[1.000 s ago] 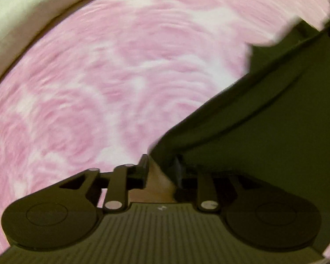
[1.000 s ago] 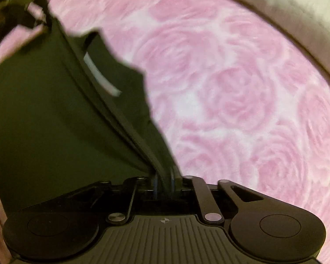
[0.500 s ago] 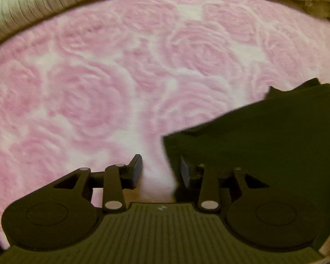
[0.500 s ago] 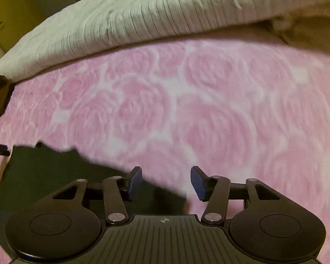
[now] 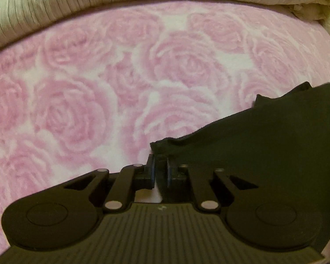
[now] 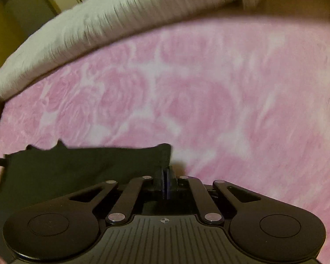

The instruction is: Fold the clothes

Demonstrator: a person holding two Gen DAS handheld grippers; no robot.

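While the dark, soft cloth garment [image 5: 264, 154] lay flat on the pink rose-patterned plush blanket [image 5: 99, 99], both tools were seen low at its near edge, one at each corner. At the far left of the left wrist view, only blanket was shown, with the pale ribbed quilt [image 5: 99, 4] rolled along its far side. The left gripper [image 5: 160, 171] was found with its jaws drawn narrow, a thin gap left between the blue pads; the garment's corner sat just ahead of that gap, and whether cloth was pinched could not be told.

In the right wrist view, the garment was spread to the left, its right corner [image 6: 162, 151] lying just ahead of the right gripper [image 6: 165, 182]. The jaws there were pressed together, and a fold of dark fabric may have been caught between them, but this could not be confirmed, the view being blurred.

Several risks were judged likely. If only one layer were nipped, the lower layer would be left behind and the fold would skew. If blanket pile were caught with the cloth, the blanket would be dragged up. If the two corners were lifted unevenly, the thin fabric would be bunched or twisted rather than laid over cleanly.
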